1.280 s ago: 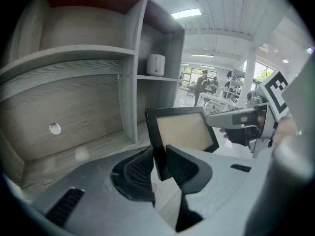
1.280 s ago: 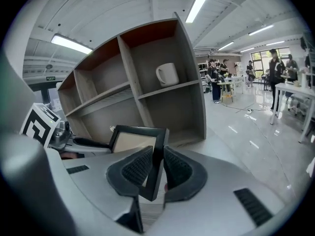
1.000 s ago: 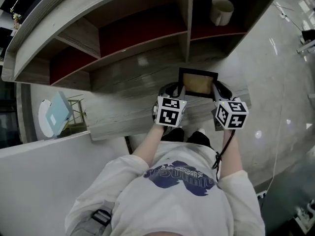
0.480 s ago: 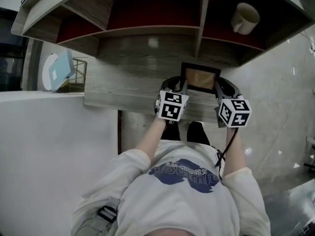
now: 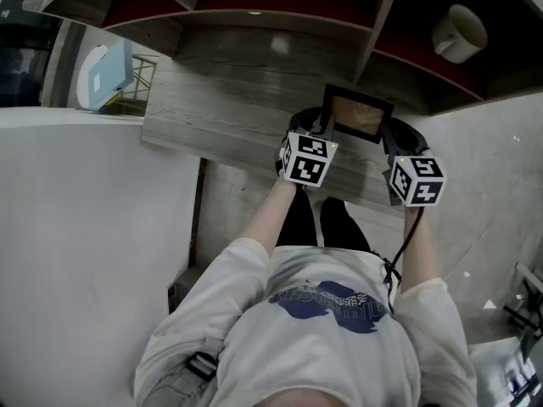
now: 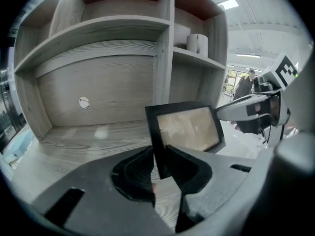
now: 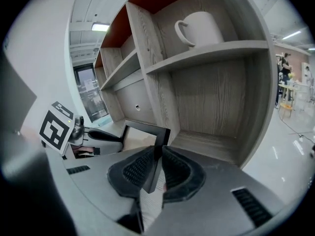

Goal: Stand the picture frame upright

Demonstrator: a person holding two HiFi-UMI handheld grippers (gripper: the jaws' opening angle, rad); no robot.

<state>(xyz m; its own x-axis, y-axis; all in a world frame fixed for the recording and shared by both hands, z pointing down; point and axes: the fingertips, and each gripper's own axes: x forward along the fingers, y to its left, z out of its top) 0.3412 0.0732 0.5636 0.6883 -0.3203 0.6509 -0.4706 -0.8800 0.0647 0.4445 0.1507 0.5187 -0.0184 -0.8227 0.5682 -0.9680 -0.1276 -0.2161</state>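
Note:
The black picture frame (image 5: 360, 114) with a tan picture stands tilted on the wooden desk (image 5: 229, 100), in front of the shelf unit. My left gripper (image 5: 316, 130) is shut on its left edge; in the left gripper view the frame (image 6: 187, 128) rises from between the jaws (image 6: 158, 156). My right gripper (image 5: 392, 134) holds the right edge. In the right gripper view the frame's side bar (image 7: 158, 149) sits between the pads (image 7: 172, 173), and these jaws have just been closing on it. Each gripper shows in the other's view.
A white mug (image 5: 458, 34) lies in the shelf compartment above right, also in the right gripper view as the mug (image 7: 199, 28). A shelf divider (image 5: 377, 24) stands just behind the frame. A white roll (image 6: 198, 43) sits on an upper shelf. A light blue object (image 5: 106, 75) is far left.
Both grippers have sunk a little toward the desk with the frame between them. The head view has swung, so the shelves now sit higher in the picture.

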